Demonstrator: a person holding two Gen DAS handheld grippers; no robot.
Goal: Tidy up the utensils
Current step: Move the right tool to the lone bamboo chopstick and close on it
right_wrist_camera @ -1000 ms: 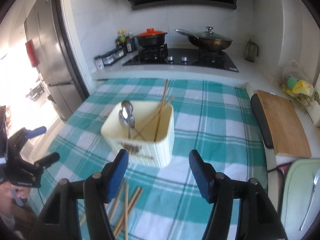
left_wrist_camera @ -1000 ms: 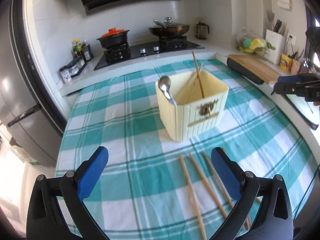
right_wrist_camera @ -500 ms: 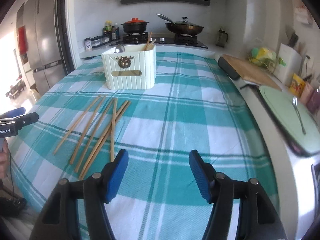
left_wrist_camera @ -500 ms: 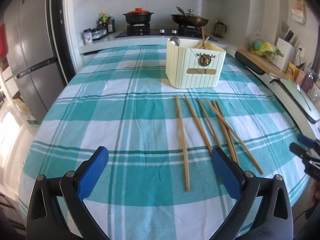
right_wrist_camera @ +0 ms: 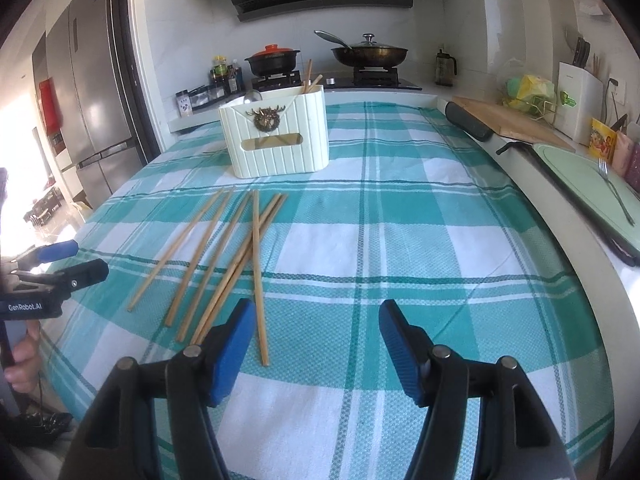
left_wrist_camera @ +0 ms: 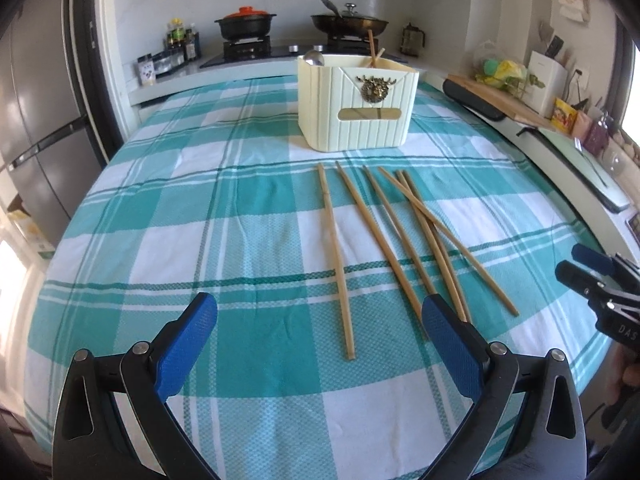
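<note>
Chopsticks, six loose, lie fanned on the checked tablecloth just in front of my cream utensil holder, which holds a spoon. Left gripper, labelled "GenRobot.AI", and right gripper both hang spread apart, grasping nothing. Behind the holder sits a stove.

Six bamboo chopsticks lay flat and loosely fanned, some crossing, at six o'clock of a cream ribbed utensil holder, which stood upright holding a spoon and two chopsticks.
</note>
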